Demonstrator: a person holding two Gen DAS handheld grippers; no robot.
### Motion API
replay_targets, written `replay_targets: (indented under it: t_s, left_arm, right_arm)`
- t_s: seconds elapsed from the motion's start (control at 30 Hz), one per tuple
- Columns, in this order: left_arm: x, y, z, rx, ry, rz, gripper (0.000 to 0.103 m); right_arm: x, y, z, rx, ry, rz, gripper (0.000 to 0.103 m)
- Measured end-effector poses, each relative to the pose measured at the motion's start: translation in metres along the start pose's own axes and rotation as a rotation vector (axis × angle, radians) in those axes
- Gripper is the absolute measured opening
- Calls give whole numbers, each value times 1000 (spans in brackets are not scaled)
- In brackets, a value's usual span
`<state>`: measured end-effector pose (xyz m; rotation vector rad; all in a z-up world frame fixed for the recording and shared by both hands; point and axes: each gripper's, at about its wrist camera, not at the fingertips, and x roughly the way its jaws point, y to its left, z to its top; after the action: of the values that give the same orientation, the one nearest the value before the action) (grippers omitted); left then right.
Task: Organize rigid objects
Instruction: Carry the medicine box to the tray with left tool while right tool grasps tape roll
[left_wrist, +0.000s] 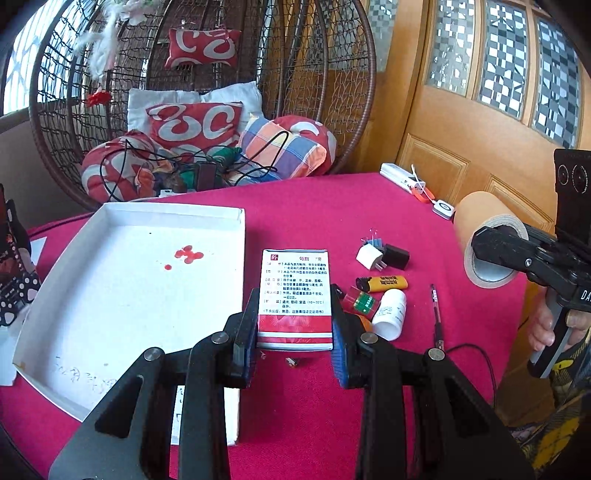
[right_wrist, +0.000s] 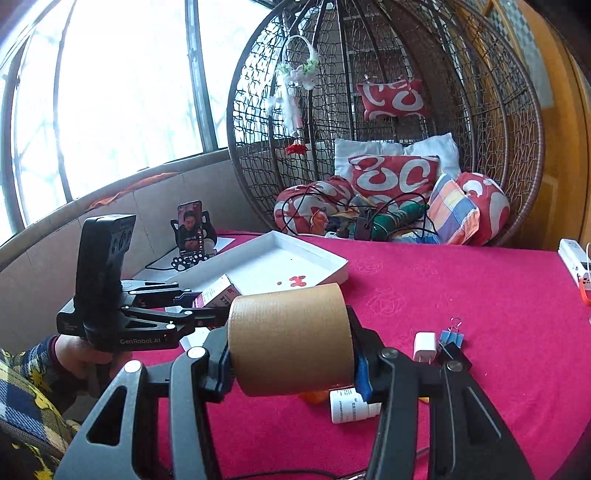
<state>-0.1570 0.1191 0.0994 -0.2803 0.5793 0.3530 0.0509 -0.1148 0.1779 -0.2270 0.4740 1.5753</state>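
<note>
Left gripper (left_wrist: 295, 325) clamped on red-and-white medicine box (left_wrist: 294, 295), lifted over red tablecloth (left_wrist: 332, 214). White tray (left_wrist: 110, 288) at 9 o'clock of box. Right gripper (right_wrist: 291, 354) clamped on brown tape roll (right_wrist: 290, 341), raised; white bottle (right_wrist: 351, 406), charger plug (right_wrist: 421, 345) at 4 o'clock.

Daylight from blown-out window (right_wrist: 92, 92); sharp focus, fisheye-bent edges.

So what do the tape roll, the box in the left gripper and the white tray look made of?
Tape roll: brown cloth or paper tape, matte, with a faint weave. Box: printed cardboard, slightly glossy, sharp folded edges. White tray: likely paperboard, matte, thin folded walls, red stains.
</note>
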Motion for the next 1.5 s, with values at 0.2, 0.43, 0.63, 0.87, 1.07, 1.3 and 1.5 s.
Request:
replay_targets:
  t_s: [0.2, 0.43, 0.63, 0.87, 1.07, 1.3, 1.5]
  left_arm:
    - [-13, 28, -2, -62, -25, 55, 31]
    - [-30, 66, -4, -130, -59, 149, 31]
    - [-34, 85, -7, -165, -69, 194, 31]
    - [-4, 114, -1, -194, -19, 298, 31]
    - [13, 135, 6, -225, -4, 393, 31]
    - [25, 139, 8, -218, 8, 446, 31]
    - [37, 149, 3, -244, 41, 456, 32]
  right_arm:
    - [16, 16, 16, -18, -2, 39, 50]
    - [44, 31, 35, -10, 10, 51, 50]
    - [68, 45, 45, -11, 32, 85, 50]
    - [107, 57, 47, 0, 87, 101, 50]
    - [141, 56, 50, 54, 128, 93, 50]
    - [171, 56, 50, 67, 171, 64, 50]
    - [202, 59, 38, 67, 242, 53, 50]
